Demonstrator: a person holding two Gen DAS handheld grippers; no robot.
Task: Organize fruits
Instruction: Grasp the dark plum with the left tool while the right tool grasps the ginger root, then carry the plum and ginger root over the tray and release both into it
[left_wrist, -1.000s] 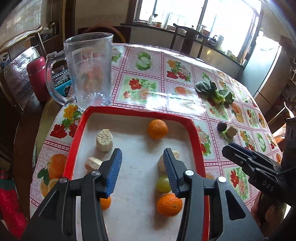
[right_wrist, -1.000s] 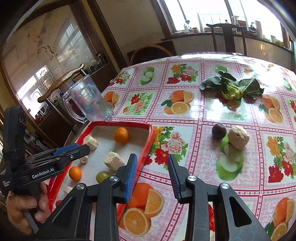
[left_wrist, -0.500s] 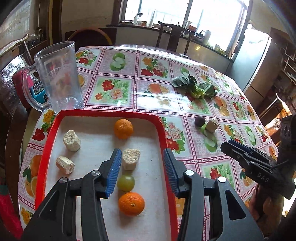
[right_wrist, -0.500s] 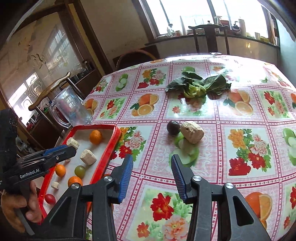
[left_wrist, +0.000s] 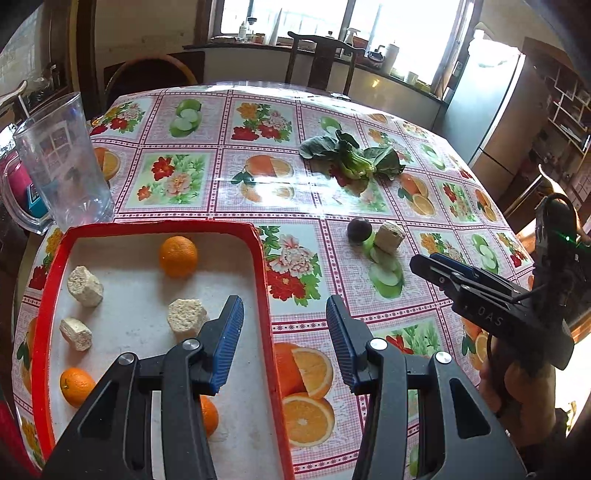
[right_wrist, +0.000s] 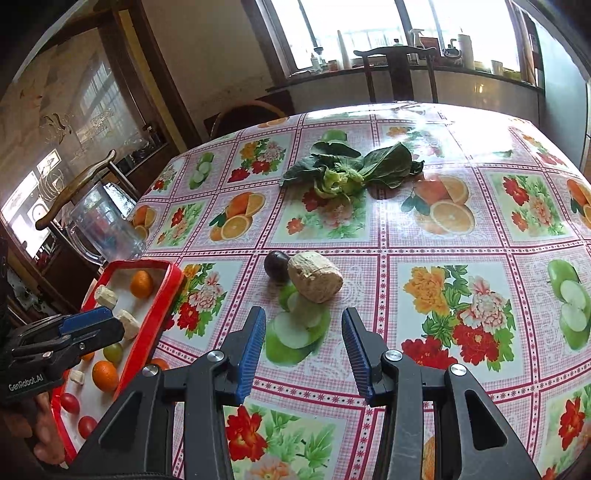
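The dark plum (right_wrist: 277, 266), round, glossy and deep purple-black, lies on the worktop (right_wrist: 443, 258) well to the right of the red tray (right_wrist: 173, 284), touching or all but touching a pale, rough, stubby cylindrical chunk (right_wrist: 316, 277) that lies on its side just right of it. Both rest at the edge of a printed green apple on the oilcloth.

Inside the red tray, on its whitish floor, sit the other fruits: an orange (left_wrist: 178, 256) near the far wall, a second orange (left_wrist: 77, 386) by the left wall, and a third orange (left_wrist: 208, 415) half hidden behind the left gripper's finger. From the right wrist view a green grape (right_wrist: 113, 352) and two small red fruits (right_wrist: 70, 403), probably cherry tomatoes, show nearer the tray's front end. Three more pale chunks (left_wrist: 186, 315) are scattered among them.

The left gripper (left_wrist: 284, 341) hangs over the tray's right wall, jaws spread and holding nothing, one finger above the tray floor and the other above the oilcloth. The right gripper (right_wrist: 303, 354) hovers to the right of the tray, just short of the plum and chunk, jaws likewise spread and empty.

Beyond the tray's far left corner stands a clear plastic pitcher (left_wrist: 62, 162). Farther from the tray, past the plum, lies a bunch of leafy greens (right_wrist: 347, 170).
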